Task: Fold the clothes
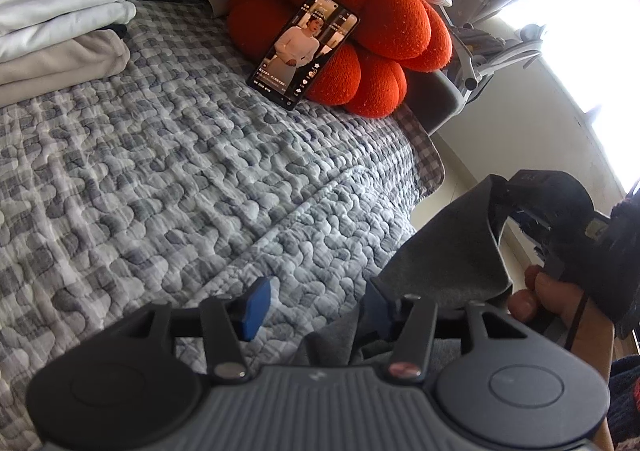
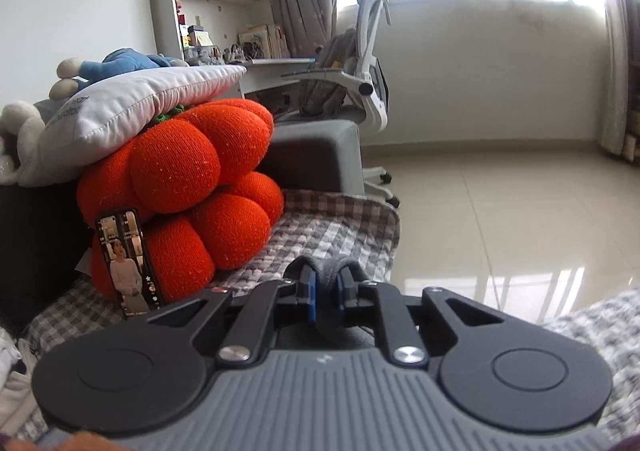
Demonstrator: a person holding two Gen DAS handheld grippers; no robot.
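From the left wrist view, the left gripper [image 1: 316, 309] hangs over the quilted bed [image 1: 168, 179] with its jaws released; the grey garment [image 1: 444, 263] lies against the right pad only, and the left pad stands clear. The cloth runs up to the right gripper [image 1: 516, 203], held in a person's hand [image 1: 548, 299], and sags between the two, so it looks soft, light and limp. Folded clothes [image 1: 60, 27] are stacked at the far side.

From the right wrist view, the right gripper [image 2: 325, 301] is clenched on a bunched fold of the garment [image 2: 326, 279]. A floppy knit like this is best taken at a hem or corner, pinched flat, or it will probably droop and crease.
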